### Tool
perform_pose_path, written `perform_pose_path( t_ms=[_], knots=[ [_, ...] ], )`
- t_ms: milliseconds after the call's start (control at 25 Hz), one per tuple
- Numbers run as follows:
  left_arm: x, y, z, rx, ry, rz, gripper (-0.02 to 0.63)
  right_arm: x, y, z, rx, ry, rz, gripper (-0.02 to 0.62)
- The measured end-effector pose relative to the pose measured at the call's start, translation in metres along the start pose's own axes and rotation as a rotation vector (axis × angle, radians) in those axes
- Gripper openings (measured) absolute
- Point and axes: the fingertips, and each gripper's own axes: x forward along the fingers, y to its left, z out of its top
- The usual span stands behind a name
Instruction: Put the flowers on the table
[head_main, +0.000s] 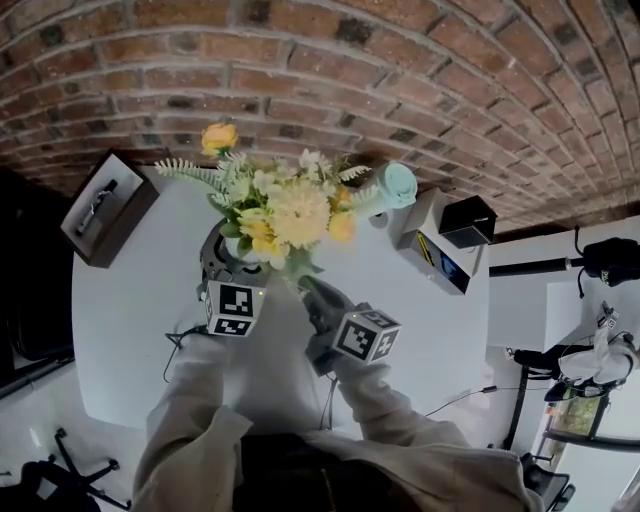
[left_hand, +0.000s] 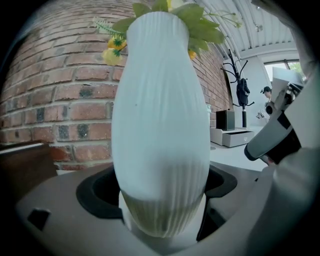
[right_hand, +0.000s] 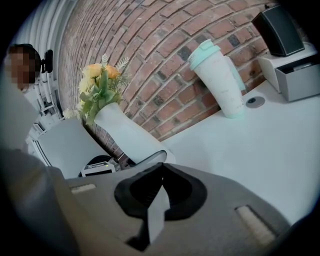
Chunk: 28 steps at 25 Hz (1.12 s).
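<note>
A bunch of yellow and white flowers (head_main: 290, 215) stands in a white ribbed vase (left_hand: 160, 125). My left gripper (head_main: 226, 258) is shut on the vase's lower body, which fills the left gripper view between wide-set jaws. The vase's base is hidden, so I cannot tell whether it touches the white table (head_main: 130, 320). My right gripper (head_main: 314, 292) sits just right of the vase, jaws shut with nothing in them. The right gripper view shows its closed tips (right_hand: 160, 167) and, beyond them to the left, the vase (right_hand: 131, 136) and flowers (right_hand: 100, 87).
A brick wall (head_main: 400, 90) runs behind the table. A teal tumbler (head_main: 396, 185) stands at the back, beside a white box (head_main: 432, 245) carrying a black speaker (head_main: 468, 221). A dark brown box (head_main: 105, 205) sits at the left back. Cables trail near the front edge.
</note>
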Motion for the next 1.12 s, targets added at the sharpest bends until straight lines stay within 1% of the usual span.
perform_pose_path(
  t_ms=[480,680,880,960,1040,1120],
  knots=[
    [0.001,0.000,-0.001,0.016,0.012,-0.011,0.471,-0.002,0.004,-0.006,0.012,-0.001,0.009,0.000],
    [0.001,-0.004,-0.001,0.022,0.018,-0.009,0.471,-0.009,0.001,-0.005,0.000,-0.005,-0.009,0.000],
    [-0.001,-0.002,0.001,0.056,0.029,0.031,0.474,-0.011,0.004,-0.007,0.014,-0.010,0.012,0.000],
    [-0.002,-0.002,0.002,0.042,0.023,0.028,0.474,-0.013,0.005,-0.006,0.004,-0.013,0.002,0.000],
    [-0.002,-0.005,0.002,0.003,0.025,0.009,0.525,-0.017,0.004,-0.005,-0.007,-0.018,-0.010,0.000],
    [-0.003,-0.009,0.001,-0.017,0.032,0.001,0.528,-0.023,0.003,-0.005,-0.009,-0.026,-0.017,0.000]
  ],
)
